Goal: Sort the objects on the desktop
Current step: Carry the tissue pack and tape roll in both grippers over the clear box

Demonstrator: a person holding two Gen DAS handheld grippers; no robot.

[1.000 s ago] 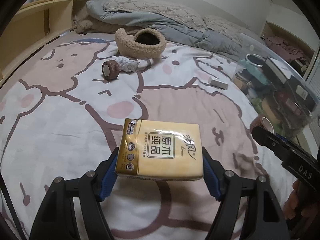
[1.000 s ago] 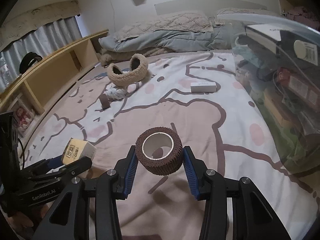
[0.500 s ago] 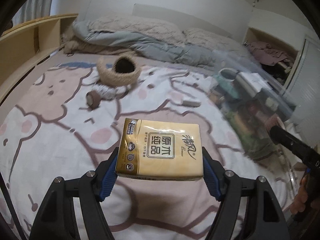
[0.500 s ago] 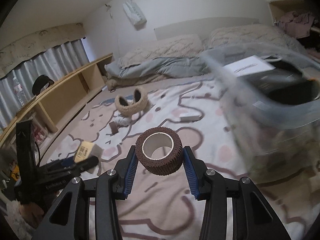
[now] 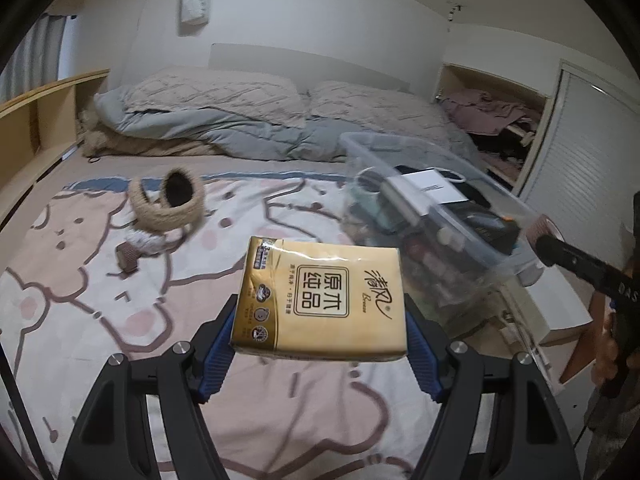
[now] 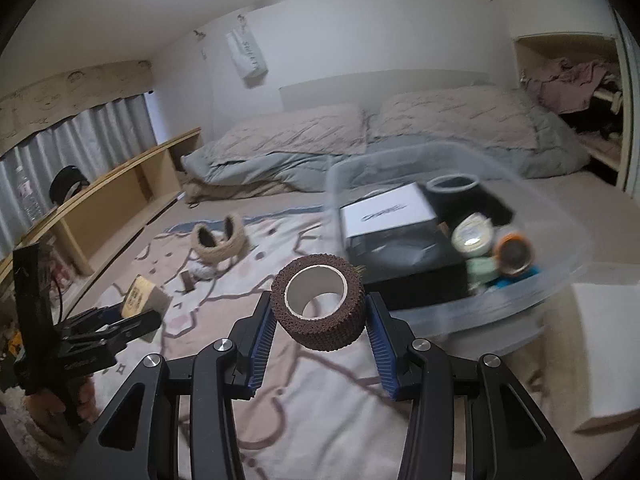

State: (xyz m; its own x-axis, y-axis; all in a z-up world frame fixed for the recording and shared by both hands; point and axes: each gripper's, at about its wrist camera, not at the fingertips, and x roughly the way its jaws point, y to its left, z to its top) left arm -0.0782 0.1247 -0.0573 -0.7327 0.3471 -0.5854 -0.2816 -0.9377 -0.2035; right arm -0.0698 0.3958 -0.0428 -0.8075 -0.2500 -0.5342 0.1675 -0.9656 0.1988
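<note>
My left gripper (image 5: 320, 332) is shut on a gold tissue pack (image 5: 320, 300), held flat above the bed. My right gripper (image 6: 318, 316) is shut on a brown roll of wrap (image 6: 318, 308) with a white core. A clear plastic bin (image 6: 540, 264) full of several items stands on the bed's right side, just beyond the roll; in the left wrist view the bin (image 5: 460, 168) lies to the right of the tissue pack. The right gripper (image 5: 548, 240) shows at that view's right edge, near the bin. The left gripper with its tissue pack (image 6: 140, 296) appears at the far left of the right wrist view.
On the bear-print sheet lie a furry beige headband (image 5: 168, 204), a white scrunchie (image 5: 144, 242) and a second small brown roll (image 5: 128, 258). Pillows and a grey duvet (image 5: 224, 120) fill the bed's head. A wooden shelf (image 6: 120, 192) runs along the left; a white box (image 6: 600, 344) sits right.
Both grippers have risen from the bed with their loads and swung toward the clear bin, which now sits closer and lower in both views. The grips are unchanged.
</note>
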